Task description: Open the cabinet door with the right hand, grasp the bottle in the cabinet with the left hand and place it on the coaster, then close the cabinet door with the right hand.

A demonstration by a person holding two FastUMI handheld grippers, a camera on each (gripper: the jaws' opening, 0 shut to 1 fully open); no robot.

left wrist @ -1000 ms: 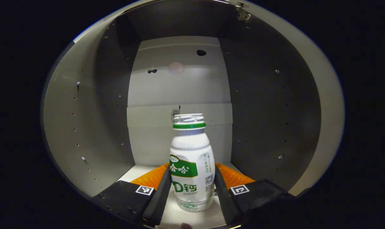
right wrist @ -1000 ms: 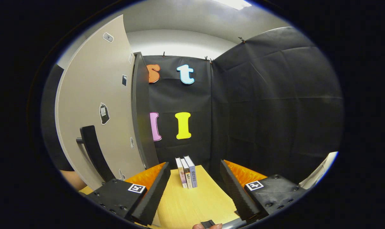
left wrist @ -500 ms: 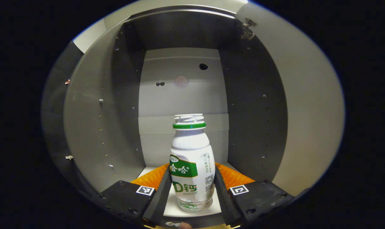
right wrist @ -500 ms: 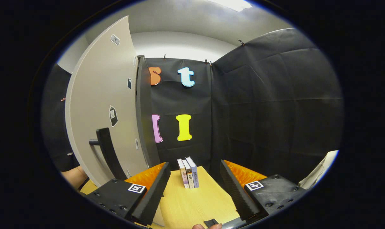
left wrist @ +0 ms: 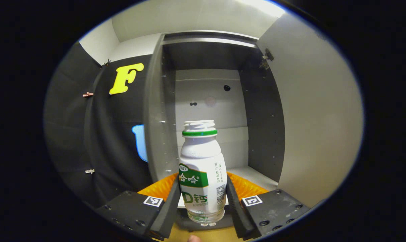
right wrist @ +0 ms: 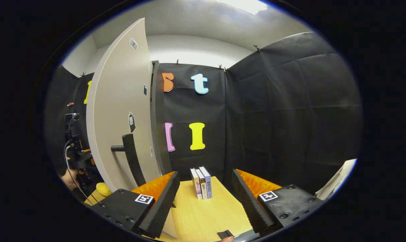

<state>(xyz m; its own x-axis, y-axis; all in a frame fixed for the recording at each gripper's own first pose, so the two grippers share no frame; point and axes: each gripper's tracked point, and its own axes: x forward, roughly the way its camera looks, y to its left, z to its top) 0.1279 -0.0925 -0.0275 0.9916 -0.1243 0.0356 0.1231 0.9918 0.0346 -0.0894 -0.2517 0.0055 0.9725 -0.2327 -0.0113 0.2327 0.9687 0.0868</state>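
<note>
While upright, bottle sits clamped between left tool fingers (both pressing).

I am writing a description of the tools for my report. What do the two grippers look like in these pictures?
Both look alike. The left gripper and the right gripper each have black blocky bodies with screws, a small square black-and-white marker on each side, and two black ribbed fingers backed by orange textured plastic.

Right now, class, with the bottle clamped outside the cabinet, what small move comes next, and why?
Probably carry the bottle down toward the table. The left gripper grips it in front of the cabinet, its base hanging off the shelf, and the door stands open.
</note>
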